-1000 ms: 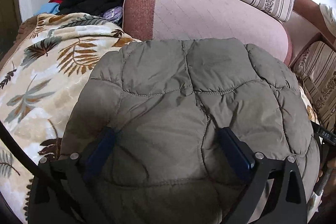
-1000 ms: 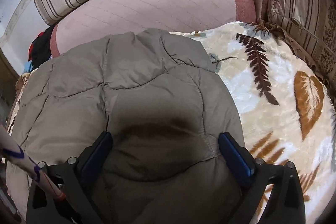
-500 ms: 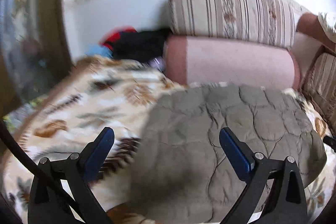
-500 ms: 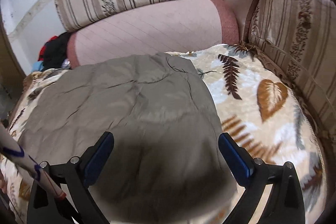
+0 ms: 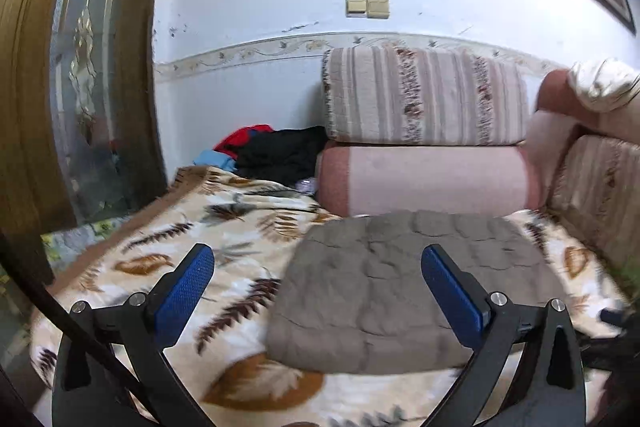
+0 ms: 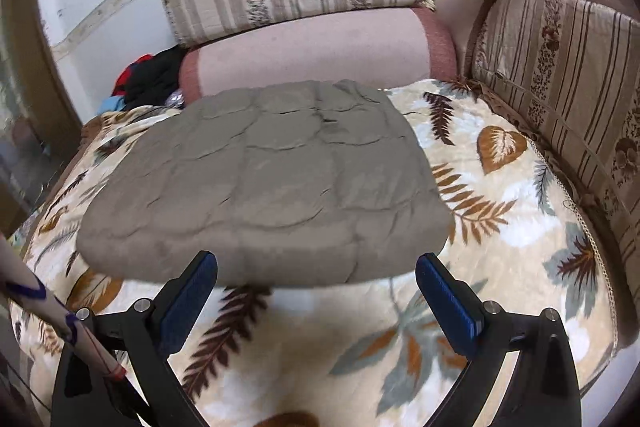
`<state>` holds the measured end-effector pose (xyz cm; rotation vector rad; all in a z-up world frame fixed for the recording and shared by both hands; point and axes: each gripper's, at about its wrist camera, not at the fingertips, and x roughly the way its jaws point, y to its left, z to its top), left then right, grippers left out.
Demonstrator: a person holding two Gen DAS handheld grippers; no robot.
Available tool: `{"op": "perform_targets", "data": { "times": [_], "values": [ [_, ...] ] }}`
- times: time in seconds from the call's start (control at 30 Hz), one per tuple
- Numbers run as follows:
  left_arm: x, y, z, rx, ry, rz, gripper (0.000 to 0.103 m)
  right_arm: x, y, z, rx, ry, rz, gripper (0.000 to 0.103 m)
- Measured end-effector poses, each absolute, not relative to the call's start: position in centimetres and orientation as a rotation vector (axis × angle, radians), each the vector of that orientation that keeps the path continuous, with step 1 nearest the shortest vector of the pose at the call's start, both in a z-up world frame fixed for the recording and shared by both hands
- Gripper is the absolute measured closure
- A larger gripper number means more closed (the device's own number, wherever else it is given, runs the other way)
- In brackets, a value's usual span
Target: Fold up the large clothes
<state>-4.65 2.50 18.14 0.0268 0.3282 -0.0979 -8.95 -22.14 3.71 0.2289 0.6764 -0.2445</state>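
On the leaf-print blanket, the folded quilted jacket lies ahead of both released tongs.

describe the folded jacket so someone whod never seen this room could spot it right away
Start at the sofa's leaf-patterned cream blanket, spread in front of the long pink bolster cushion. On the middle of it lies the folded grey-olive quilted puffer jacket, a thick squarish pad. Unlike the loose heap of red, black and blue clothes at the far left corner, it is plain, stitched into puffy panels and neatly squared.
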Motion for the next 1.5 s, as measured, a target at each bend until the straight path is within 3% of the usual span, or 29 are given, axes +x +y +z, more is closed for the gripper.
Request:
{"op": "perform_targets", "data": {
  "times": [0.33,1.5],
  "values": [
    [-7.7,1.0,16.3,-0.029,0.385,-0.165,0.0,-11.4,-18.9,3.1,0.138,0.689,-0.284,0.001],
    [-5.0,-1.2,9.5,0.11,0.708,-0.118,0.0,-11.2,-18.8,-0.5,0.114,0.802,-0.367,0.001]
  ]
}}
